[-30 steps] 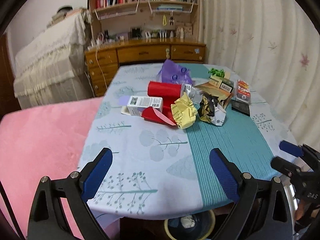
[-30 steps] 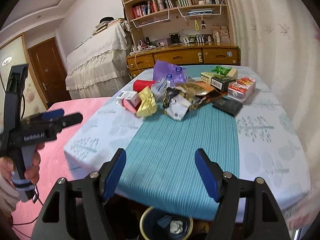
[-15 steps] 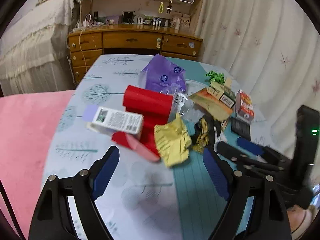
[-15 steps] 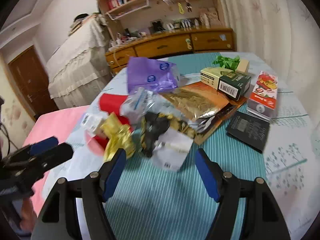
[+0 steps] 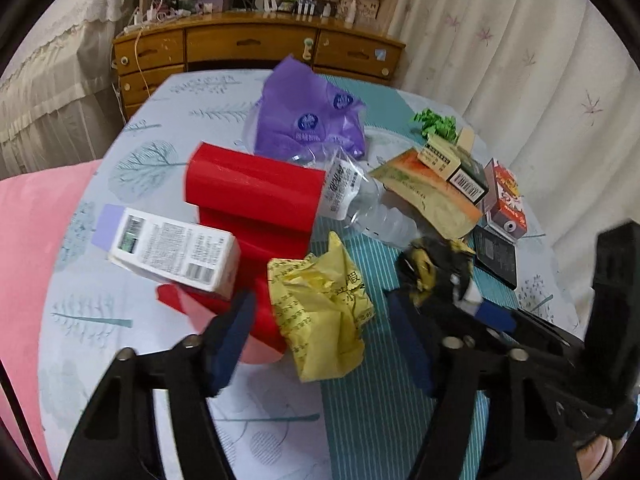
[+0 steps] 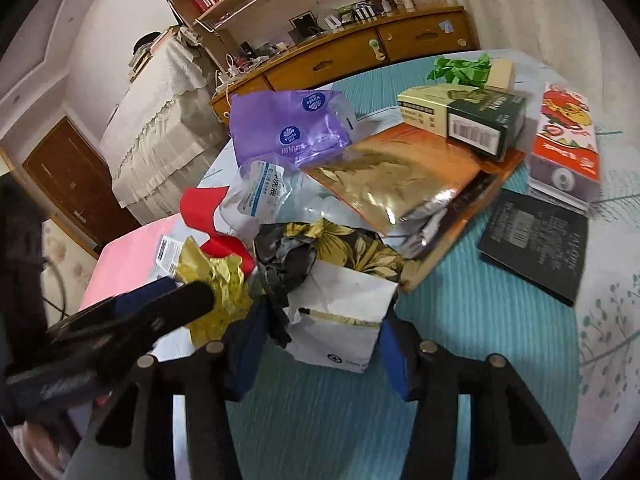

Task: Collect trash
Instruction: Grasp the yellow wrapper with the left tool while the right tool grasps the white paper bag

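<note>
A table (image 5: 168, 128) in a pale tree-print cloth with a teal striped centre holds scattered trash; a wooden dresser (image 5: 256, 46) stands behind. The left gripper (image 5: 320, 344) is closing around a crumpled yellow wrapper (image 5: 320, 304), not yet pressing. The right gripper (image 6: 320, 344) is closing around a crushed floral carton (image 6: 340, 300).

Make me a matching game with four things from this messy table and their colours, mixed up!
Things:
1. crumpled wrapper
2. plastic bag
3. rolled sheet
4. shredded paper

Colours:
A. green
B. red
C. yellow
D. purple

Pairs: 1-C, 2-D, 3-B, 4-A
</note>
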Demonstrator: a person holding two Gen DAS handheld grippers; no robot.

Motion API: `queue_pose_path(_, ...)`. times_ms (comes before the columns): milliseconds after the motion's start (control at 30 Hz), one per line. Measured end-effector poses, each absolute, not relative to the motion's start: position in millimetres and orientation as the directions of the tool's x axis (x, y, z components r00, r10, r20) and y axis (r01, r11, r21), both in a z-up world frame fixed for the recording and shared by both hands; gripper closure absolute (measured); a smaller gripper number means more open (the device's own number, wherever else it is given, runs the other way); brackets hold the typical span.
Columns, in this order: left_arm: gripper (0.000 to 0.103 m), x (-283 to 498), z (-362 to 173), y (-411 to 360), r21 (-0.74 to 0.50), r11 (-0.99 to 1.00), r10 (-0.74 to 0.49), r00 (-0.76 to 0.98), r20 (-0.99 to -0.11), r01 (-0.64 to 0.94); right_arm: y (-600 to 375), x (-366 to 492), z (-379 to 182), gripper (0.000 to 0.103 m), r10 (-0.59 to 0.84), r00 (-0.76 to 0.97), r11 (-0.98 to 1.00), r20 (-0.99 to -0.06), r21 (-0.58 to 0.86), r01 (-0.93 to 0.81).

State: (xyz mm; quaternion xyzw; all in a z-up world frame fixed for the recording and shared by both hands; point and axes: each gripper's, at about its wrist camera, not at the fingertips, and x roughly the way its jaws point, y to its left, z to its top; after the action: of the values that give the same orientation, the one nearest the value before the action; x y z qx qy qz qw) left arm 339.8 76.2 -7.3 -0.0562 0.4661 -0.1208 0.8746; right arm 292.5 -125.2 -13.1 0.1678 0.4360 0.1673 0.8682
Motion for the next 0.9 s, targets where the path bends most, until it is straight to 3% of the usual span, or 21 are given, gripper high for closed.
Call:
queue_pose_path(133,0.048,345,-15,68,-0.186,0.970,-0.242,0.531,-0.812,0.158,-136,277,-13,0.051,0.468,0.556,0.871,-0.687,0.466,-0.156)
queue_pose_path(200,0.061,348,-20,63,-0.176,0.971,-0.235,0.513,-0.826,0.161,-140,270,-12,0.051,0.477,0.558,0.865,-0.679,0.477,-0.159)
queue_pose_path(267,0.067,350,-26,59,-0.177,0.971,-0.233,0.489,-0.841,0.158,-143,264,-12,0.052,0.484,0.559,0.860,-0.673,0.483,-0.163)
queue_pose_path(533,0.074,332,-11,55,-0.141,0.977,-0.205,0.532,-0.822,0.160,-145,240,-2,0.052,0.505,0.570,0.848,-0.649,0.497,-0.185)
queue_pose_path(900,0.074,224,61,64,-0.135,0.959,-0.267,0.642,-0.719,0.248,-149,168,47,0.052,0.529,0.639,0.831,-0.559,0.493,-0.256)
